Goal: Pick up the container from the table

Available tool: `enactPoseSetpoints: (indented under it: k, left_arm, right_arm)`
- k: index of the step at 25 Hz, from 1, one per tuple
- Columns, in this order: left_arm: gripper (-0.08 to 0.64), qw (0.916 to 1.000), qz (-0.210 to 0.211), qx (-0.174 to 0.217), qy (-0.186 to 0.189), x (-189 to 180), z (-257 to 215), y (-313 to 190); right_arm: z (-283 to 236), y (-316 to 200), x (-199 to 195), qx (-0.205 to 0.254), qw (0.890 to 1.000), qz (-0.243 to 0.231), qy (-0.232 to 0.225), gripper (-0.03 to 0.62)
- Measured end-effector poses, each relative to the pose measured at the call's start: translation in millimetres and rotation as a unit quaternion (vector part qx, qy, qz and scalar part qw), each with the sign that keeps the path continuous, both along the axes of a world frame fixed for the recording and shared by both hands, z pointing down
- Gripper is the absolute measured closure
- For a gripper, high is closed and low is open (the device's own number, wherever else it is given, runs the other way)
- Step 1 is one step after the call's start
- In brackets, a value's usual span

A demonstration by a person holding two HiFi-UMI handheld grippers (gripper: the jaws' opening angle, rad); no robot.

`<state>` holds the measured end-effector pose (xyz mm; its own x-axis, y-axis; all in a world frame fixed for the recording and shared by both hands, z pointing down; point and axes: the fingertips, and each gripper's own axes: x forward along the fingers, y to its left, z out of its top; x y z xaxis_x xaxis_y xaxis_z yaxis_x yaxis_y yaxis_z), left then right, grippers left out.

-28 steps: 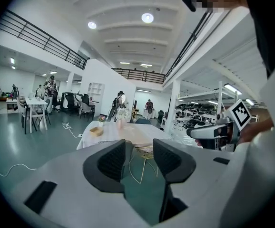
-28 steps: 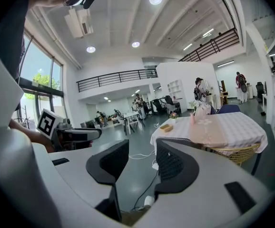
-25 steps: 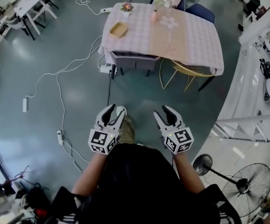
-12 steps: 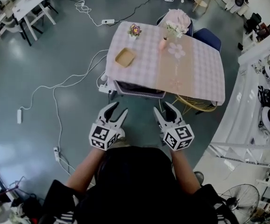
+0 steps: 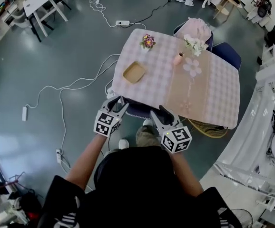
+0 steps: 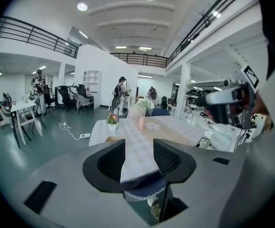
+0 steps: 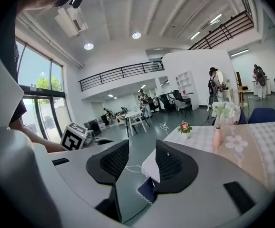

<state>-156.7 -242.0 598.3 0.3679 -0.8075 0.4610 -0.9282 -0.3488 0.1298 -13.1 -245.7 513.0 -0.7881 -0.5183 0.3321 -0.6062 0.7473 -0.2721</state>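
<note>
The container [image 5: 134, 72] is a shallow tan tray lying on the left part of the table [image 5: 209, 96], which has a pink checked cloth. In the left gripper view only a sliver of the container [image 6: 108, 138] peeks past the left jaw. My left gripper [image 5: 116, 102] is open and empty, held in the air at the table's near left corner, short of the container. My right gripper [image 5: 157, 115] is open and empty by the near edge. The left gripper [image 6: 138, 158] looks along the tabletop. The right gripper [image 7: 142, 163] faces the floor left of the table [image 7: 251, 137].
A small flower pot [image 5: 148, 42] and a pink vase [image 5: 178, 59] with white flowers stand on the table beyond the container. A dark chair [image 5: 133, 111] and a yellow wire chair [image 5: 209, 128] are tucked under the near edge. Cables and a power strip [image 5: 122, 23] lie on the floor.
The person has walked up to the table, which is now much nearer. Both grippers have gone from over bare floor to the table's near edge, still open.
</note>
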Motion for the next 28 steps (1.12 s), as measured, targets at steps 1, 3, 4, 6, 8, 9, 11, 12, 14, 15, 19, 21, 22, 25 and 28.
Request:
enactPoseSetpoints:
  k: [1,3,4,6,8,9,11,12,14,15,19,21,22,25,28]
  left_arm:
    - [0.394,0.9999,-0.007,-0.010,-0.003,-1,9,-13]
    - [0.394,0.9992,-0.022,-0.033,0.000,-1,26,-36]
    - [0.394,0.9985,-0.028,-0.048,0.002,-1,36,-46]
    - [0.392,0.9965,-0.030,-0.078,-0.008,2,56,-70]
    - [0.380,0.9940,-0.027,-0.103,-0.028,4,76,-96]
    - [0.380,0.9925,-0.025,-0.114,-0.037,5,86,-107]
    - [0.379,0.9888,-0.015,-0.136,-0.061,6,109,-124]
    - [0.379,0.9862,-0.007,-0.147,-0.075,5,121,-132]
    - [0.380,0.9794,0.009,-0.174,-0.102,7,146,-143]
    - [0.379,0.9756,0.014,-0.188,-0.111,8,159,-146]
    - [0.380,0.9599,0.023,-0.238,-0.147,6,206,-156]
    - [0.380,0.9533,0.025,-0.254,-0.162,4,221,-161]
    - [0.380,0.9508,0.023,-0.259,-0.169,2,227,-164]
    - [0.380,0.9442,0.020,-0.273,-0.183,-8,240,-174]
    - [0.404,0.9345,0.037,-0.291,-0.202,-16,248,-179]
  right_arm:
    - [-2,-14,-3,0.006,1.000,-0.012,0.002,0.442]
    - [-9,-42,-7,0.018,0.999,-0.029,-0.002,0.442]
    - [-10,-53,-8,0.020,0.999,-0.035,-0.005,0.442]
    - [-2,-76,-7,0.014,0.999,-0.048,-0.008,0.442]
    - [9,-94,-7,0.005,0.998,-0.060,-0.008,0.440]
    - [15,-101,-6,0.002,0.998,-0.066,-0.007,0.442]
    - [22,-109,-3,-0.003,0.997,-0.073,-0.008,0.440]
    - [25,-113,-2,-0.008,0.997,-0.073,-0.009,0.440]
    - [31,-119,4,-0.021,0.997,-0.070,-0.013,0.442]
    - [34,-122,9,-0.029,0.997,-0.067,-0.013,0.442]
    - [42,-142,32,-0.049,0.998,-0.045,-0.013,0.442]
    - [46,-153,45,-0.054,0.998,-0.034,-0.008,0.442]
    - [50,-158,53,-0.057,0.998,-0.028,-0.005,0.442]
    - [59,-172,70,-0.067,0.998,-0.014,0.004,0.442]
    - [68,-179,81,-0.073,0.997,-0.008,0.012,0.442]
